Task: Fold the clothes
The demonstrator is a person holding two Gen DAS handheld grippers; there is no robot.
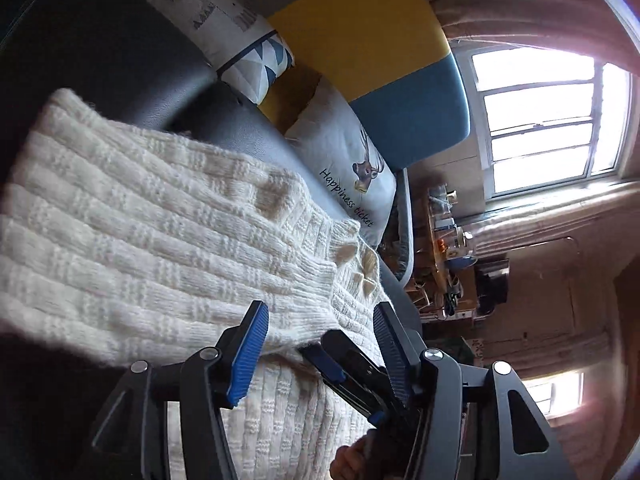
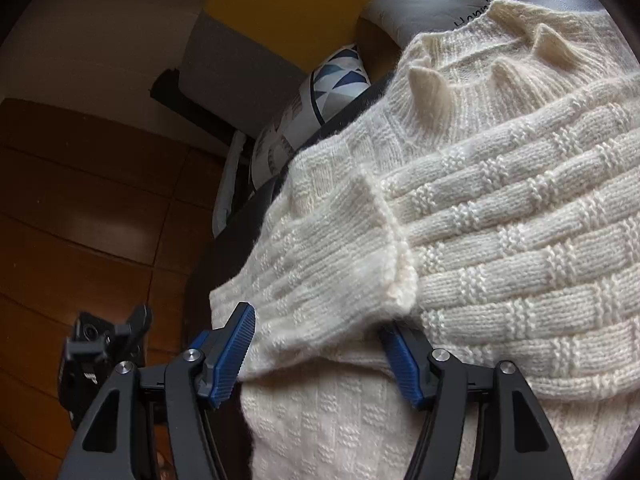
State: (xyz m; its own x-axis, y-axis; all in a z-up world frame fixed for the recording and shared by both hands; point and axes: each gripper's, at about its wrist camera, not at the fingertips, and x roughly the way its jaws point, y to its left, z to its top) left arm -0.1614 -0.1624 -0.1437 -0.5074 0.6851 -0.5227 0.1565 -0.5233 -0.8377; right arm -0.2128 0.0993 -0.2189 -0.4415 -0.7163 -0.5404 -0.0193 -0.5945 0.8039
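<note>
Cream basket-weave knit identifies the sweater (image 2: 500,208), which lies spread over a dark cushioned seat (image 1: 132,60), its ribbed collar toward a grey pillow (image 1: 352,152) printed with a deer. One sleeve (image 2: 320,248) is folded across the body, its cuff resting on the chest panel. Left tongs (image 1: 320,320) stand parted over the folded knit; the blue pads (image 1: 250,344) do not press on the fabric, and part of a second black-and-blue tool shows between the fingers. Right tongs (image 2: 318,344) are likewise parted, with the sleeve's lower edge lying between the pads without being pinched. A patterned blue-and-white pillow (image 2: 340,80) sits beside the grey one. A yellow-and-blue backrest (image 1: 372,52) stands behind both.
</note>
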